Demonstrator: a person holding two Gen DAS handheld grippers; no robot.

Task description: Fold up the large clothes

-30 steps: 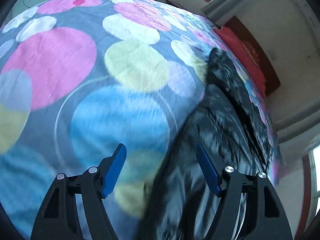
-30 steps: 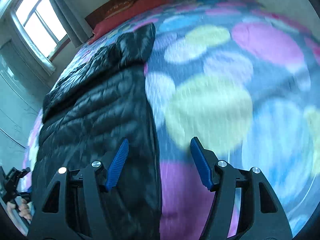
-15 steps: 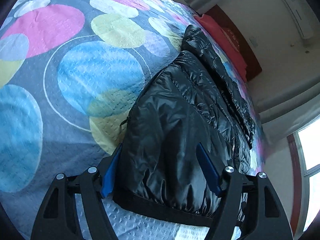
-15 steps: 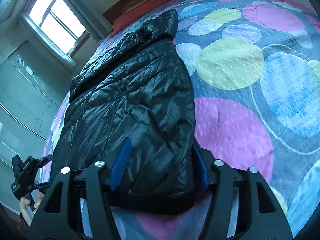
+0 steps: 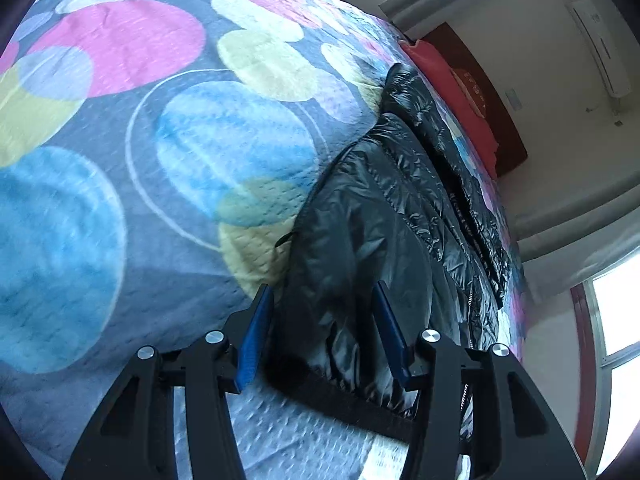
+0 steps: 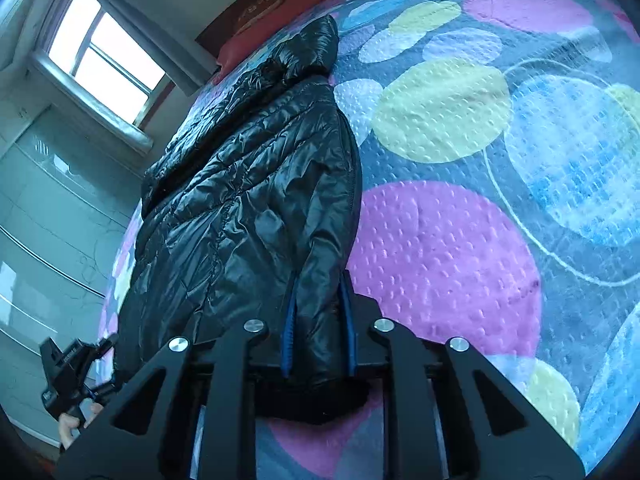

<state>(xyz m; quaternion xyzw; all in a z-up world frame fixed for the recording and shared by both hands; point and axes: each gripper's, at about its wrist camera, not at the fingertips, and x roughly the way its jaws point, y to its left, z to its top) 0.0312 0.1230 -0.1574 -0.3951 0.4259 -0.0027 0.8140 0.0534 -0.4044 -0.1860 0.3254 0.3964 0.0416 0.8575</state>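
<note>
Black quilted puffer jacket [image 6: 248, 208] lies spread lengthwise on your bed, on the bedspread [image 6: 444, 256] with its big pink, blue and yellow circles, hood toward the red pillow [image 5: 456, 92] at the wooden headboard [image 5: 484, 92]. Your right tongs [image 6: 318, 312] have just been closing and now pinch a raised fold at the jacket's hem corner, the blue pads pressed into the shiny fabric from both sides. Your left tongs [image 5: 324, 330] have also been closing (only partway) and straddle the other hem corner: the fabric sits between the blue pads, but neither pad clearly presses on it, so they are not yet gripping. In the right wrist view your left hand [image 6: 74, 426] shows at the lower left edge.
</note>
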